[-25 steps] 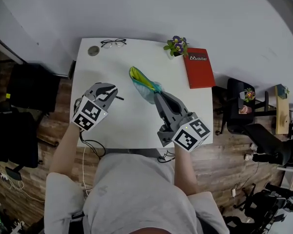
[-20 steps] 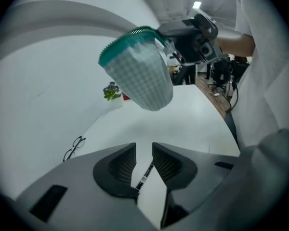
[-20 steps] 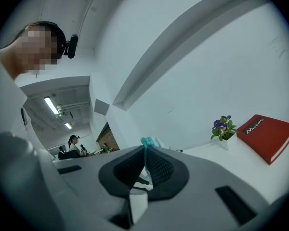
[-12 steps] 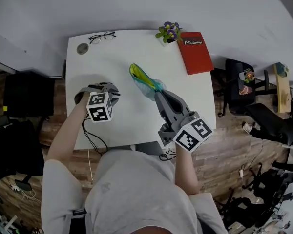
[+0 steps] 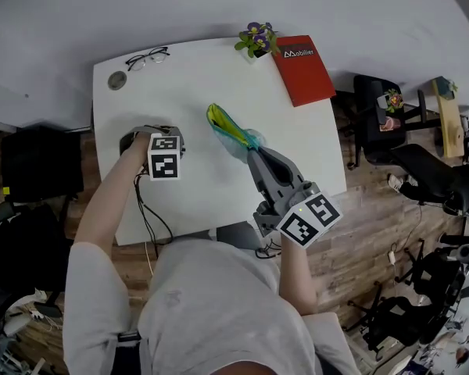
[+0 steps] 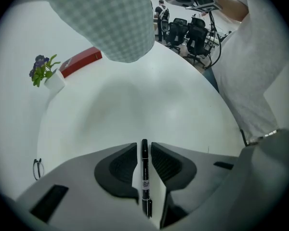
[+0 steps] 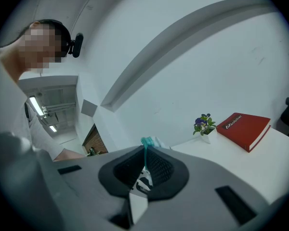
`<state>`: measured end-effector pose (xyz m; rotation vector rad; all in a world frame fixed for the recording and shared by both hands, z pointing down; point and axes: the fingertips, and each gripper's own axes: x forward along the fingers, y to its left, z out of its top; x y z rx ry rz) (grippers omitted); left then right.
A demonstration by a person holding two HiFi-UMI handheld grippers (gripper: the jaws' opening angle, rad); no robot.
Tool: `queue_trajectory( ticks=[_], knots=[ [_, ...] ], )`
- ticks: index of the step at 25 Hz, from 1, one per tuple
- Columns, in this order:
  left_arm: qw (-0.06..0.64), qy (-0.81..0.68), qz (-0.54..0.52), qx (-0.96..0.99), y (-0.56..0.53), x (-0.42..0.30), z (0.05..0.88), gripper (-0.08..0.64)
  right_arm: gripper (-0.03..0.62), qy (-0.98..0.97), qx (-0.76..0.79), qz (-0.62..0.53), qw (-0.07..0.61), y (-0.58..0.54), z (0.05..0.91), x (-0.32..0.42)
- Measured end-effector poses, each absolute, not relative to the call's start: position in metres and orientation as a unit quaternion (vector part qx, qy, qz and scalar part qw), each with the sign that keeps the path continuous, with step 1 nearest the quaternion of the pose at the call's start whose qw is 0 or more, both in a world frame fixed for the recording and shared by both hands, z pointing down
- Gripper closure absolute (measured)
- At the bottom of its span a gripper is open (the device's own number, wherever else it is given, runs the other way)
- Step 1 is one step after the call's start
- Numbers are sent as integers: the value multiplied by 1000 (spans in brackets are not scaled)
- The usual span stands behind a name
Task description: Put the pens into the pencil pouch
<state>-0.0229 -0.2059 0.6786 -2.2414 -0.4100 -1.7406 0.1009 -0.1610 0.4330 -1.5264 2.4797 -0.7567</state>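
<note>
A black pen point(image 6: 144, 177) lies on the white table point(image 5: 203, 76). My left gripper point(image 6: 144, 148) points steeply down over it, one jaw on each side of it, and a thin strip of table shows on both sides. In the head view the left gripper point(image 5: 158, 135) stands at the table's left, its marker cube on top. My right gripper point(image 5: 252, 153) is shut on the near end of the teal, yellow and green pencil pouch point(image 5: 228, 129). The pouch stretches away toward the table's middle. Its teal edge point(image 7: 147, 142) sticks up between the right gripper point(image 7: 145, 153) pads.
Glasses point(image 5: 147, 55) and a small round disc point(image 5: 117, 80) lie at the far left corner. A potted flower point(image 5: 254, 39) and a red book point(image 5: 303, 69) sit at the far right. A cable point(image 5: 144, 209) hangs off the near edge. Chairs point(image 5: 375, 108) stand right of the table.
My left gripper has rolled over and dropped to the table, so its marker cube now faces up. The right gripper and pouch have hardly shifted.
</note>
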Motion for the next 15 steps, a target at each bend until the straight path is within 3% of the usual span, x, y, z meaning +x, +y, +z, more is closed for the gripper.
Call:
queue_trajectory(
  ticks=[8,15],
  knots=[
    [73,-150,-607,-777,-207,-21,679,493,557,818,-513,-251,69,-161,434,103],
    [20,-49,-544,-838,-215,-17,663,506,557,827,-497,-252,70,-166,430,98]
  ],
)
